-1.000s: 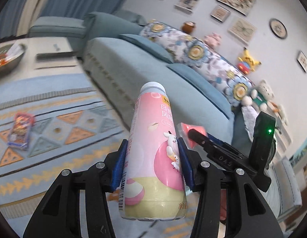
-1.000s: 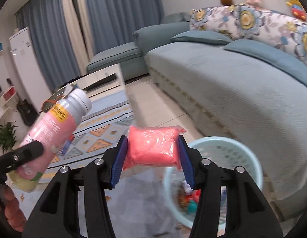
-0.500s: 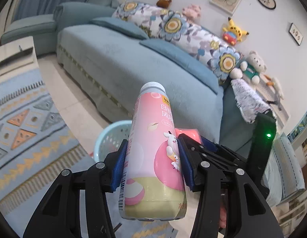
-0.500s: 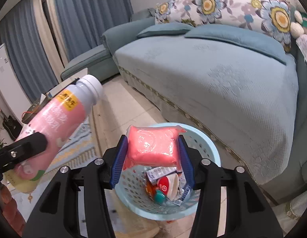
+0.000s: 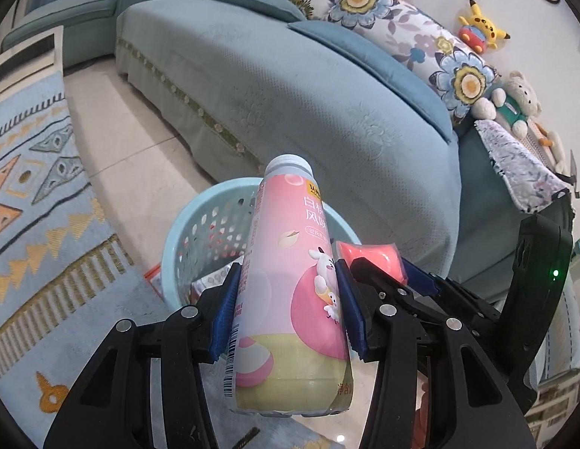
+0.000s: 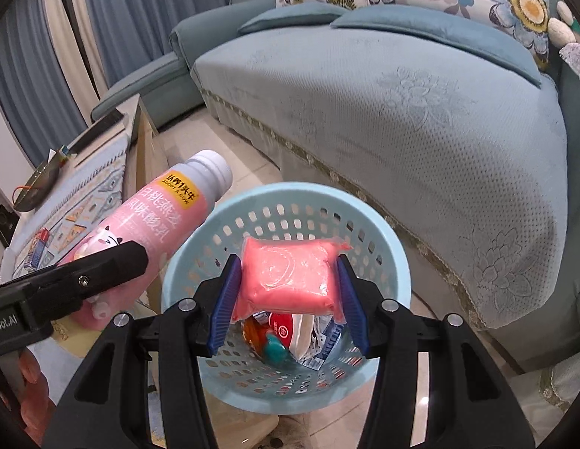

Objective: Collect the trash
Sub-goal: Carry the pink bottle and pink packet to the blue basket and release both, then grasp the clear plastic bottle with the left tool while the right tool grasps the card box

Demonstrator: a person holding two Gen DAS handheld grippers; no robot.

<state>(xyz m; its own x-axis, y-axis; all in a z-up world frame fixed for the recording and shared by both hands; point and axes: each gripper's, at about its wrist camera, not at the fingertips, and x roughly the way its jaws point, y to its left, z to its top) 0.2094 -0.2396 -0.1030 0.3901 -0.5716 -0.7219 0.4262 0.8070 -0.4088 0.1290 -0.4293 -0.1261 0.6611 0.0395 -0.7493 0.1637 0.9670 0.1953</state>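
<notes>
My left gripper (image 5: 288, 307) is shut on a pink drink bottle (image 5: 293, 280) with a white cap, held cap-forward above the near rim of a light blue perforated basket (image 5: 200, 232). In the right wrist view that bottle (image 6: 155, 217) hangs left of the basket (image 6: 387, 247). My right gripper (image 6: 288, 295) is shut on a soft pink packet (image 6: 290, 277), directly over the basket's opening. Wrappers and a small teal item (image 6: 277, 350) lie in the basket's bottom. The packet (image 5: 368, 258) also shows just right of the bottle in the left wrist view.
A blue sofa (image 6: 402, 104) with floral cushions runs close behind the basket. A patterned rug (image 5: 39, 194) covers the floor to the left. A low table (image 6: 103, 131) with a bowl stands at the far left. Plush toys (image 5: 514, 104) sit on the sofa's far end.
Both grippers have come down and forward towards the basket, which now fills the lower middle of both views. The bottle and the pink packet stay gripped as before.
</notes>
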